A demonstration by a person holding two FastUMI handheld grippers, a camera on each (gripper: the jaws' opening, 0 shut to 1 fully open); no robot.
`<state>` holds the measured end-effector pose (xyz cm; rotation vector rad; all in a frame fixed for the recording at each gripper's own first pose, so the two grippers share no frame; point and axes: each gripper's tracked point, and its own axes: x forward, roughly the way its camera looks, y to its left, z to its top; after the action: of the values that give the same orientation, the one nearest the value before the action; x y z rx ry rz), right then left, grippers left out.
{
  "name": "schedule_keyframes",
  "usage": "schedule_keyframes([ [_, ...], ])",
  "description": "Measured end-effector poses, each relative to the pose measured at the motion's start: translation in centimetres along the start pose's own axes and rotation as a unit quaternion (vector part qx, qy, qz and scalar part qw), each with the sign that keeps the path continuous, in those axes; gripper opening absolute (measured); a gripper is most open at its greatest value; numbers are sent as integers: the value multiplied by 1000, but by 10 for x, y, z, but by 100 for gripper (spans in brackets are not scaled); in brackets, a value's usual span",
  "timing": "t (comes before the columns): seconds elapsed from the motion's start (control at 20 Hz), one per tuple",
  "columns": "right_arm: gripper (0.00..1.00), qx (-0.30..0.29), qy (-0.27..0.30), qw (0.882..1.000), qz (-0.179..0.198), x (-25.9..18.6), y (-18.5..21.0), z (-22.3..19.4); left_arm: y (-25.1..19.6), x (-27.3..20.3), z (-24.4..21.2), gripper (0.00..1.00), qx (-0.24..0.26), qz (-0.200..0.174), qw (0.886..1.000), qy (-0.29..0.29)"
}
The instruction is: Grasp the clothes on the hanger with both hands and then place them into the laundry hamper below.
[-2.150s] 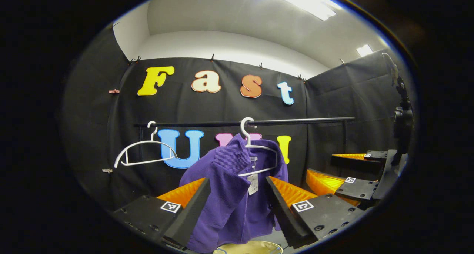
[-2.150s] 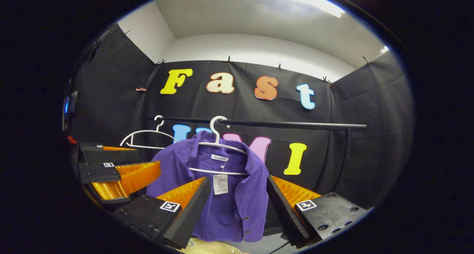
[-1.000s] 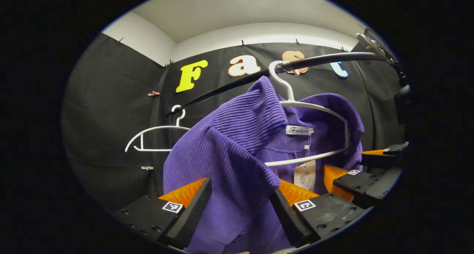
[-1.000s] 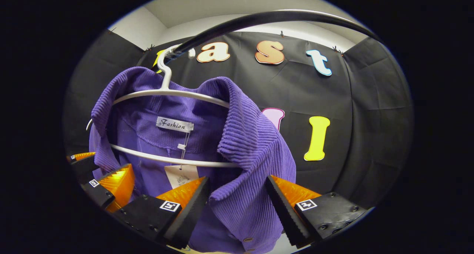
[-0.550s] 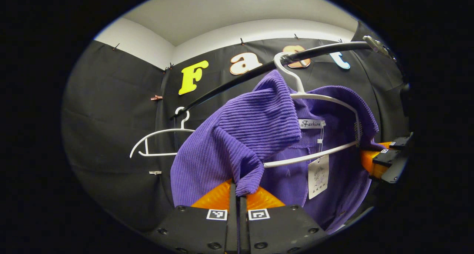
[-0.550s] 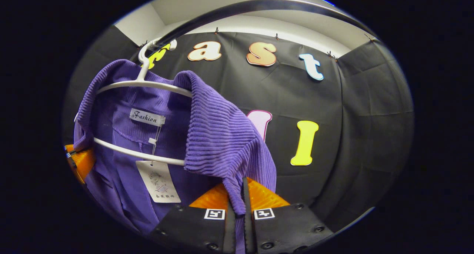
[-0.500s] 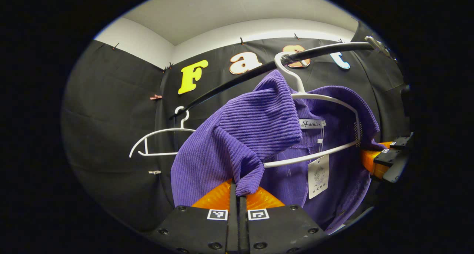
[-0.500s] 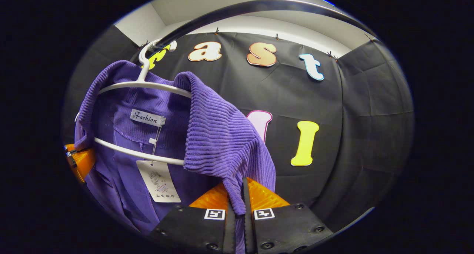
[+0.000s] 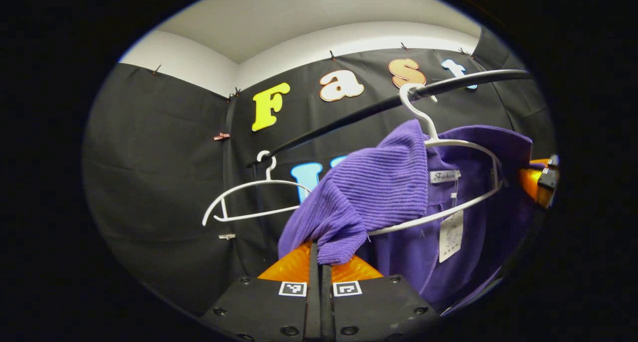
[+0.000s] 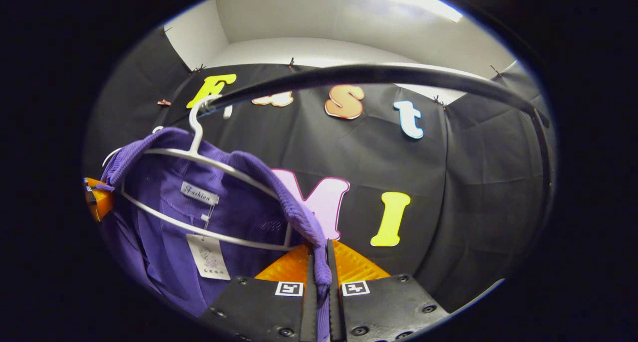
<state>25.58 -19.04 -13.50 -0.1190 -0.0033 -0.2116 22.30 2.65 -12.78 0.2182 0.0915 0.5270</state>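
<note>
A purple ribbed jacket hangs on a white hanger whose hook sits over the black rail. At the bottom of the left gripper view, my left gripper is shut on a fold of the jacket's left shoulder. In the right gripper view the jacket fills the left side on its hanger. My right gripper is shut on the collar edge of the other shoulder, and the cloth runs taut down into it. The right gripper also peeks in at the far right of the left gripper view.
An empty white hanger hangs further left on the same rail. The rail arcs close overhead in the right gripper view, with its upright post at the right. Black cloth walls close in the back and sides. The left gripper shows at the left edge.
Both grippers closed on the jacket's shoulders about a second ago and stay shut. Since then they have drawn apart, and the collar on the right side is stretched thin toward the right gripper.
</note>
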Motion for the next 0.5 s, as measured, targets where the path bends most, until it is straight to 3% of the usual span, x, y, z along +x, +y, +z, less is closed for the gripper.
schedule_keyframes([
  [0.05,13,-1,-2,1000,-2,2,-3,2,6,0,6,5,0,6,1000,-6],
  [0.2,13,-11,-4,1000,-7,8,-8,7,23,-3,21,5,2,18,1000,-23],
  [0.25,9,-14,-10,1000,-13,11,-10,13,28,-3,25,5,8,23,999,-28],
  [0.3,13,-13,-17,1000,-16,18,-10,20,34,0,27,4,16,27,999,-32],
  [0.4,9,-16,-24,999,-20,32,-11,24,38,11,21,6,28,24,999,-22],
  [0.5,13,-18,-19,999,-21,38,-10,18,38,22,12,6,33,16,999,-7],
])
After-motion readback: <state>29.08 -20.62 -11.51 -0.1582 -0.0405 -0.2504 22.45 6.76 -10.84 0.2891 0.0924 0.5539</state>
